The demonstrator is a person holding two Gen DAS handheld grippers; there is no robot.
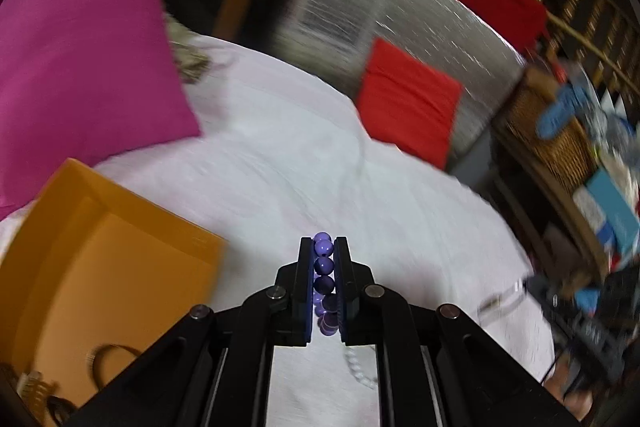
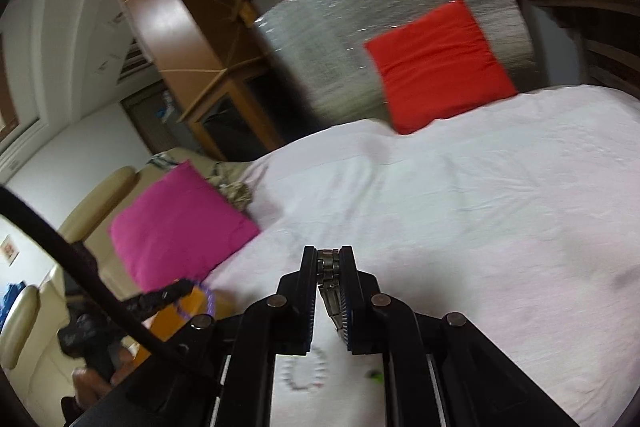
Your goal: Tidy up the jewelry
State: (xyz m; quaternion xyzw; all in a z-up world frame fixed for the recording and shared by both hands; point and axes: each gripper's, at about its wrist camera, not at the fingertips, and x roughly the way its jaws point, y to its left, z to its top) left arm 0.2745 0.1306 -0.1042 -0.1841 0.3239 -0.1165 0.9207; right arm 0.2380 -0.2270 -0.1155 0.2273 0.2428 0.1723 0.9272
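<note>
The purple bead bracelet (image 1: 323, 269) is pinched edge-on in the left claw (image 1: 323, 247), with a column of beads between the two pads and the rest of the loop hanging below them. A round bead can roll under pressure, so my worry is that any jolt on the way to the orange tray (image 1: 120, 239) lets the string slip out and drop onto the bed (image 1: 300, 167). The tray sits to the left of that claw and close by. It already holds a dark ring-shaped piece (image 1: 116, 359) near its front corner, so a careless drop could tangle the two.

The metal link band (image 2: 329, 267), a watch strap or chain bracelet by the look of it, is clenched in the right claw (image 2: 329, 255). Its links run up between the pads and a tail trails down behind. That loose tail could swing and snag as the claw travels.

Below the right claw a small beaded bracelet (image 2: 306, 371) and a green speck (image 2: 374, 375) lie on the bed, blurred. In the left view a white bead string (image 1: 360, 367) lies just beneath the claw. Both views are smeared, so fine detail is uncertain.
</note>
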